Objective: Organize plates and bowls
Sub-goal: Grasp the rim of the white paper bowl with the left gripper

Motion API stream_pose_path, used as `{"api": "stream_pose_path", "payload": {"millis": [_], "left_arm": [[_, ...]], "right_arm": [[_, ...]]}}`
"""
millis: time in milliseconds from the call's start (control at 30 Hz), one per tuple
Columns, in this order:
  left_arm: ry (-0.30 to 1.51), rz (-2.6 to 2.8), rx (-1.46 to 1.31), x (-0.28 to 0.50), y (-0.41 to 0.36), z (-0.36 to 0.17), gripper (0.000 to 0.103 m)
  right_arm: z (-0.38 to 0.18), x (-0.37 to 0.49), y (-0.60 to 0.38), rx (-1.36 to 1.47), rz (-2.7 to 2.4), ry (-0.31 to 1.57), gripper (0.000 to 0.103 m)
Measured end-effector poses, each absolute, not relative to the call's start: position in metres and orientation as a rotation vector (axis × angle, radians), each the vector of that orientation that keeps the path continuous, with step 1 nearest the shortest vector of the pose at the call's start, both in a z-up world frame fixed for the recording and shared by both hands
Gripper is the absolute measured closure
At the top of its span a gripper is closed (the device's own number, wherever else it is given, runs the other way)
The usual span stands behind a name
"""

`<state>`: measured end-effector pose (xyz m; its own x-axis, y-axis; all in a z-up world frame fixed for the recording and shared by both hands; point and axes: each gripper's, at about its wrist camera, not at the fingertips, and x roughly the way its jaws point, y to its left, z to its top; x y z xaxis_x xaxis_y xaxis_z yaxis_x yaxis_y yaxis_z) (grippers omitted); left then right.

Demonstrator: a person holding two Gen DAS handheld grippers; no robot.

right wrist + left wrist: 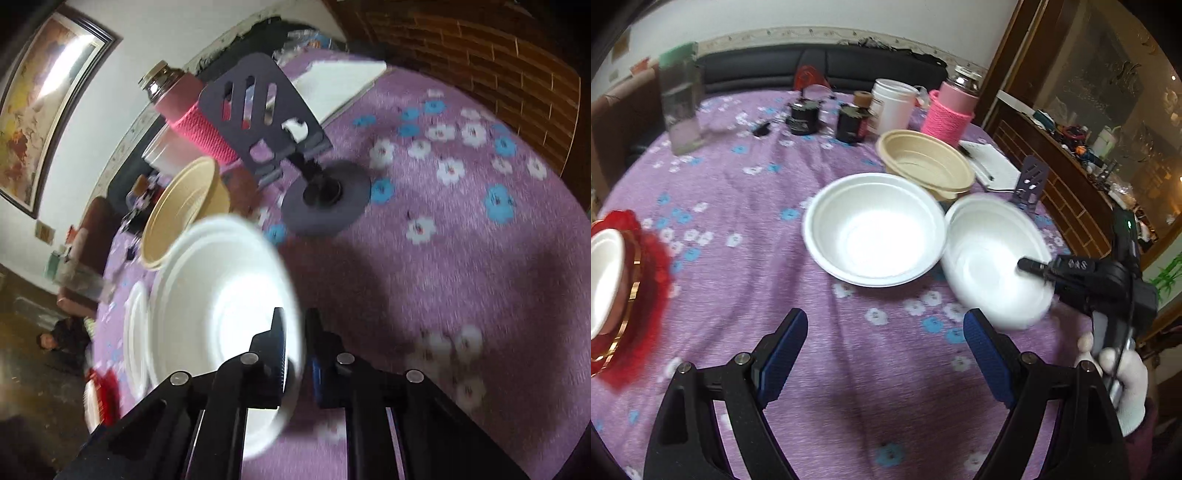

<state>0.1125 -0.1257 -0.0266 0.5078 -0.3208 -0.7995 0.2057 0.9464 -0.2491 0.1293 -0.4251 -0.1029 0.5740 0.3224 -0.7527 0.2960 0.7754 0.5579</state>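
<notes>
**Jaws clamped on a white bowl's rim**

Right gripper point(295, 354) pinches the tilted foam bowl point(221, 302) by its rim; my left gripper point(886, 354) hangs wide apart, empty, over the purple cloth point(738, 295); beyond sits the second white bowl point(873, 229), then the tan bowls point(925, 162); I judge nesting needs levelling first, lowering gently.

The left tongs point(884, 356) have black angular arms with silver round screws and blue ribbed pads point(785, 354). The right tongs point(295, 354) match: black frame, silver screws, blue pads. A white knit glove point(1123, 384) covers the hand.
</notes>
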Motion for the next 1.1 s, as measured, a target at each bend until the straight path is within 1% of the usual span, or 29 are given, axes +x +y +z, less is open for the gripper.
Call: {"api": "stream_pose_path", "payload": {"millis": [233, 333, 367, 400, 433, 467, 500, 533, 567, 600, 633, 700, 733, 767, 800, 833, 900, 967, 1100], "left_arm": [[1.047, -0.410, -0.086, 0.124, -0.170, -0.042, 0.018], [1.085, -0.456, -0.070, 0.128, -0.193, -0.052, 0.018], [1.095, -0.464, -0.064, 0.129, -0.200, -0.054, 0.019], [1.107, -0.466, -0.048, 0.131, -0.209, -0.058, 0.022], [1.115, -0.466, -0.039, 0.131, -0.212, -0.061, 0.024], [1.129, -0.469, -0.030, 0.131, -0.217, -0.064, 0.030], [1.146, -0.484, -0.026, 0.131, -0.222, -0.067, 0.036], [1.153, -0.492, -0.025, 0.130, -0.225, -0.069, 0.041], [1.163, -0.493, -0.021, 0.130, -0.228, -0.072, 0.053], [1.172, -0.490, -0.019, 0.130, -0.229, -0.074, 0.061], [1.184, -0.489, -0.024, 0.130, -0.229, -0.077, 0.064], [1.199, -0.497, -0.033, 0.129, -0.230, -0.081, 0.075], [1.203, -0.498, -0.031, 0.129, -0.230, -0.082, 0.077], [1.207, -0.501, -0.031, 0.128, -0.230, -0.084, 0.083], [1.209, -0.509, -0.032, 0.128, -0.230, -0.084, 0.086], [1.207, -0.507, -0.028, 0.126, -0.229, -0.083, 0.086], [1.193, -0.519, -0.030, 0.123, -0.225, -0.079, 0.086], [1.171, -0.516, -0.037, 0.121, -0.217, -0.071, 0.086], [1.112, -0.497, -0.056, 0.113, -0.192, -0.048, 0.086]], "right_arm": [[-0.100, 0.093, -0.441, 0.699, 0.094, 1.100, 0.091], [-0.094, 0.082, -0.433, 0.568, 0.076, 1.100, 0.090], [-0.092, 0.080, -0.431, 0.534, 0.062, 1.091, 0.087], [-0.090, 0.078, -0.429, 0.509, 0.057, 1.074, 0.084], [-0.088, 0.076, -0.428, 0.492, 0.051, 1.064, 0.071], [-0.087, 0.075, -0.428, 0.479, 0.043, 1.056, 0.056], [-0.086, 0.073, -0.426, 0.457, 0.032, 1.040, 0.051], [-0.084, 0.070, -0.425, 0.436, 0.026, 1.022, 0.050], [-0.083, 0.071, -0.423, 0.421, 0.018, 1.017, 0.050], [-0.084, 0.068, -0.421, 0.408, 0.007, 1.015, 0.050], [-0.085, 0.067, -0.421, 0.405, 0.005, 1.015, 0.050], [-0.089, 0.063, -0.419, 0.410, 0.008, 1.021, 0.050], [-0.092, 0.061, -0.419, 0.413, 0.006, 1.029, 0.050], [-0.094, 0.061, -0.418, 0.417, 0.007, 1.031, 0.063], [-0.096, 0.060, -0.416, 0.423, 0.012, 1.034, 0.075], [-0.097, 0.058, -0.414, 0.421, 0.006, 1.043, 0.082], [-0.096, 0.055, -0.410, 0.415, 0.001, 1.033, 0.083], [-0.092, 0.052, -0.406, 0.415, 0.008, 1.020, 0.087], [-0.071, 0.046, -0.382, 0.386, 0.048, 0.969, 0.087]]}}
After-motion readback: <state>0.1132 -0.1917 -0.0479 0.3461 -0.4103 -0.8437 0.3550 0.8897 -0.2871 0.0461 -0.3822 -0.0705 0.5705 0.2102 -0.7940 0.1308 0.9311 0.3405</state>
